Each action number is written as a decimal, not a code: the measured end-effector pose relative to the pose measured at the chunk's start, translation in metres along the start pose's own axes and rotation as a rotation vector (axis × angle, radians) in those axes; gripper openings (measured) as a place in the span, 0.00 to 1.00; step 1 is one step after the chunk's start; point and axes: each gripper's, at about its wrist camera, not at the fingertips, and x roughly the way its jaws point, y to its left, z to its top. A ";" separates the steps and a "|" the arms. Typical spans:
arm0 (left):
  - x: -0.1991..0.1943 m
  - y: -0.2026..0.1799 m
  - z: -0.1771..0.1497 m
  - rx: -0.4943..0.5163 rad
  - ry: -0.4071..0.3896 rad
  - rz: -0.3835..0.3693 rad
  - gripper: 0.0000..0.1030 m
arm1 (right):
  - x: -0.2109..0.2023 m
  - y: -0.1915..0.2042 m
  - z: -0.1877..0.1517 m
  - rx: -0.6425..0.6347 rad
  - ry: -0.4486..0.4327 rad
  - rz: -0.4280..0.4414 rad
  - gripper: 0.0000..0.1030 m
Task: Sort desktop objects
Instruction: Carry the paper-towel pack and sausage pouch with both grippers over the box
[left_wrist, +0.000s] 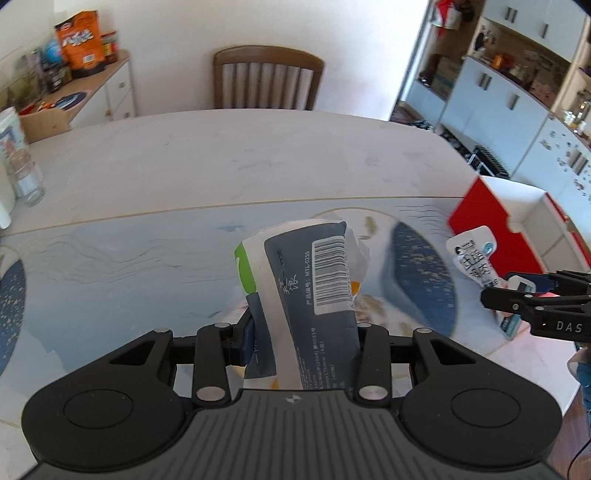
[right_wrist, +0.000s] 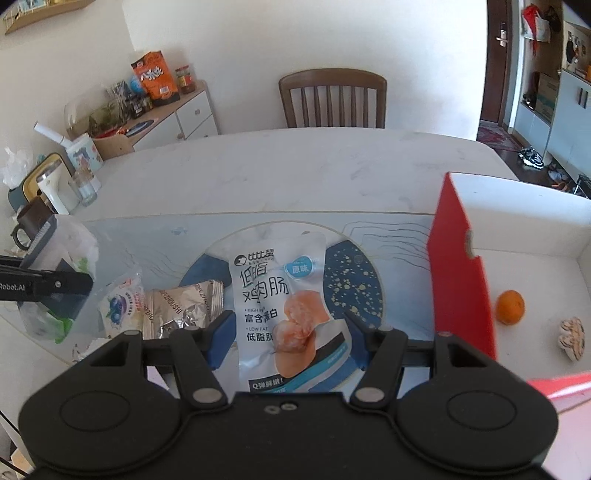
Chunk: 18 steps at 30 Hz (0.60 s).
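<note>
left gripper (left_wrist: 301, 332): fingers clamped, tilted downward | right gripper (right_wrist: 291, 338): fingers clamped, tilted downward

A wooden chair (right_wrist: 332, 98) stands behind the pale table (right_wrist: 295, 173) against a cream wall (right_wrist: 295, 33).

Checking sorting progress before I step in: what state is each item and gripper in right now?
Left gripper: shut on tissue pack, lifted.
Right gripper: shut on sausage pouch, lifted.
Red box: open, holding orange and striped object.
Silver snack bag: lying on mat.
Blueberry packet: lying on mat.
</note>
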 end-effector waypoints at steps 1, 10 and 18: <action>-0.001 -0.004 0.002 0.004 -0.002 -0.010 0.36 | -0.005 -0.001 -0.001 0.004 -0.004 0.000 0.60; -0.008 -0.057 0.015 0.073 -0.031 -0.098 0.37 | -0.044 -0.020 -0.003 0.034 -0.048 -0.013 0.60; -0.004 -0.124 0.030 0.155 -0.059 -0.167 0.37 | -0.070 -0.057 0.007 0.045 -0.091 -0.039 0.60</action>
